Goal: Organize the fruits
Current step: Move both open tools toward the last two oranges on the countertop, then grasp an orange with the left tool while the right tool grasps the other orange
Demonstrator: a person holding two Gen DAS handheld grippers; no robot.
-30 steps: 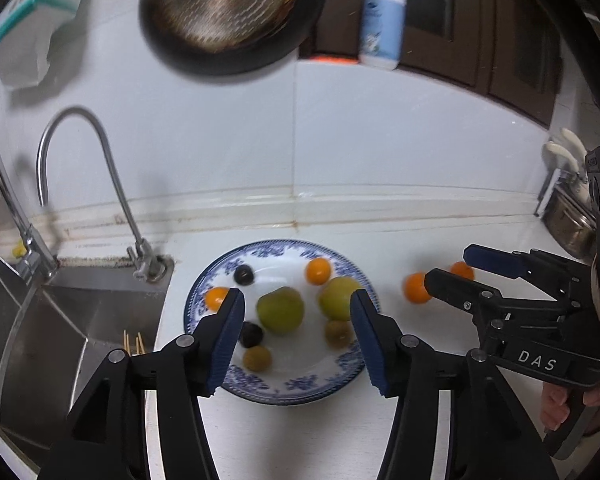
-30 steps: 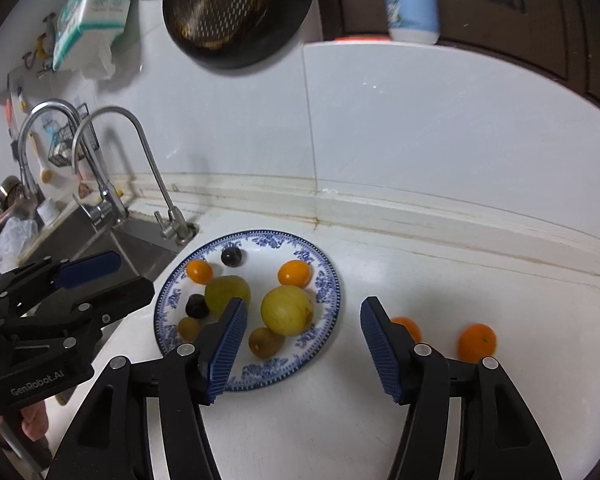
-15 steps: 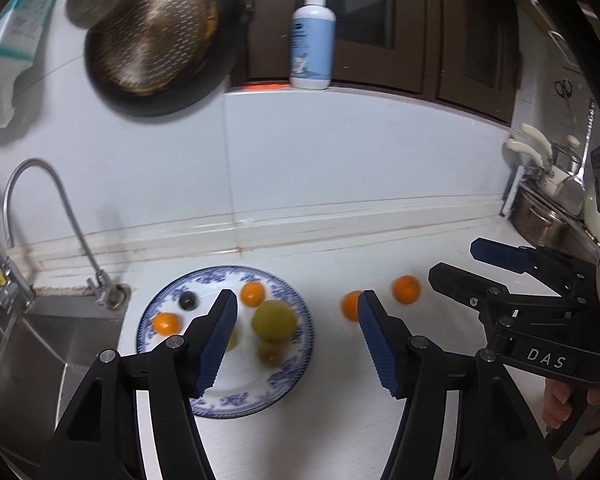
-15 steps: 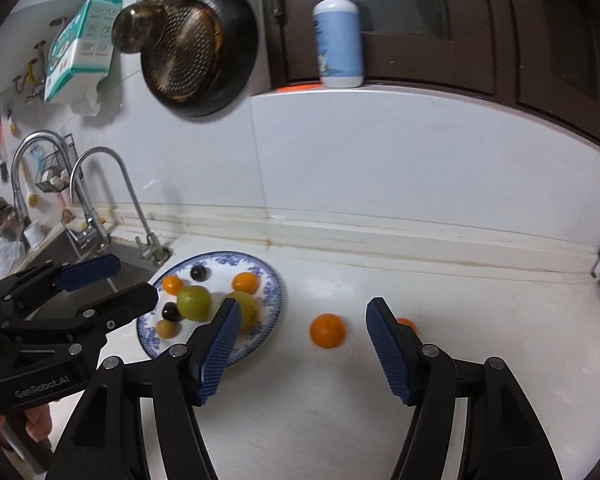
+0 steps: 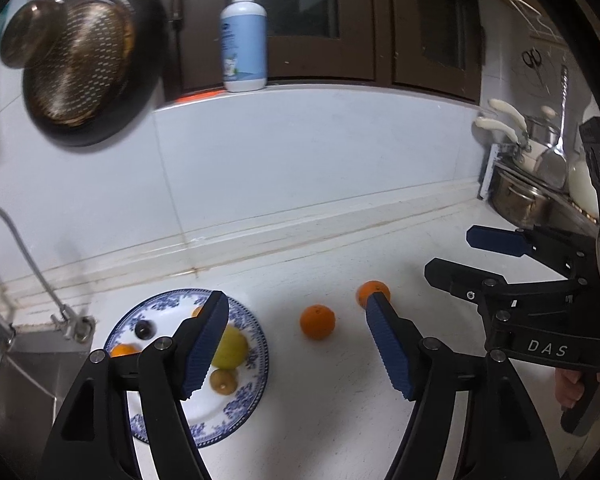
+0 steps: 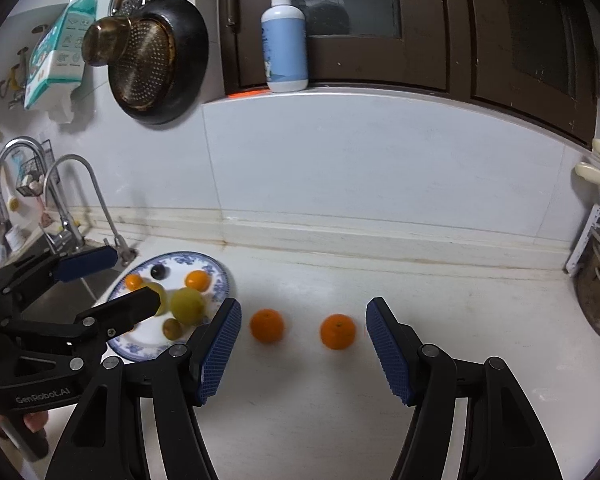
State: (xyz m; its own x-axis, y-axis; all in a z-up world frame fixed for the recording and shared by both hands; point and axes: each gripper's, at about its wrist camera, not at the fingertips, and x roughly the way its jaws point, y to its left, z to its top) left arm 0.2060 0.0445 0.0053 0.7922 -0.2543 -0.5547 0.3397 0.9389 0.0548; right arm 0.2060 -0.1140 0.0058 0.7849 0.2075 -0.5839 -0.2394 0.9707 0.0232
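Jaws of the left gripper [image 5: 296,344] are opening and those of the right gripper [image 6: 303,346] stand released, both empty, having swung off the plate [image 6: 220,276] so two oranges [image 6: 266,325] [image 6: 337,331] now lie between them, likely next to collect

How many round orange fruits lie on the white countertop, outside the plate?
2. One round orange fruit lies nearer the blue-patterned plate; the other orange fruit lies to its right. None seems hidden.

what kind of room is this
Most likely a home kitchen: a curved metal tap stands over a steel sink, a round dark frying pan hangs on the white tiled wall, and a blue-patterned white plate of fruit sits on the counter.
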